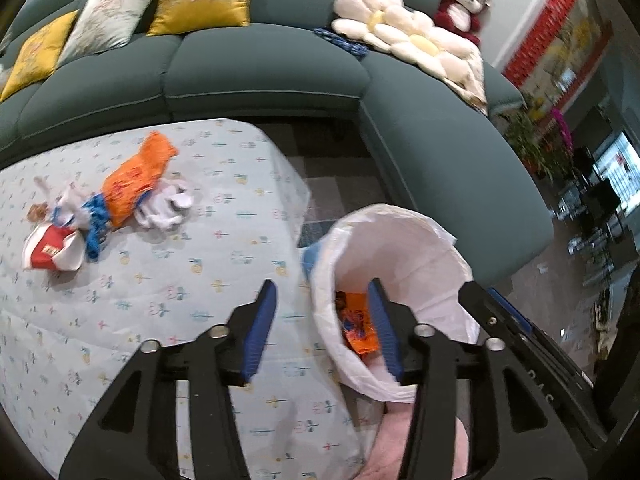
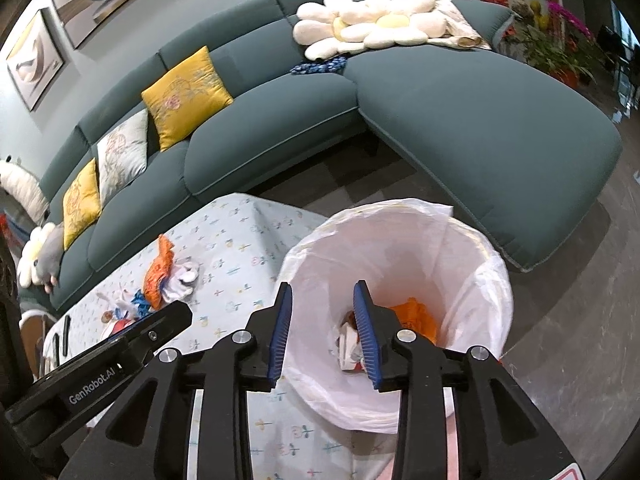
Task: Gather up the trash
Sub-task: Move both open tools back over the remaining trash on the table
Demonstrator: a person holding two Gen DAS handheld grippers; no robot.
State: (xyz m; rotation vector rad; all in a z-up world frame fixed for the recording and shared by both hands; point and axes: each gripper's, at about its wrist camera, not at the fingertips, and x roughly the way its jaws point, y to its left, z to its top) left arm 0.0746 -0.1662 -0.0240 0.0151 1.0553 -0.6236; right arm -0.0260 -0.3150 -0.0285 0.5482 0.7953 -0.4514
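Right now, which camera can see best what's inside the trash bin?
The right wrist view. It looks almost straight down into the white-lined trash bin, showing an orange wrapper and crumpled white paper at the bottom. The left wrist view sees the bin from the side, so only an orange wrapper shows, partly behind a gripper finger.

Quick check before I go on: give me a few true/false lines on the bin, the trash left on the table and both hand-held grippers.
1. The bin holds trash. True.
2. The table is cleared. False: an orange wrapper, tissues and a red carton remain.
3. The right hand-held gripper grips a wrapper. False: open, empty.
4. The left hand-held gripper is open. True.
5. The bin has no liner. False: a white bag lines it.
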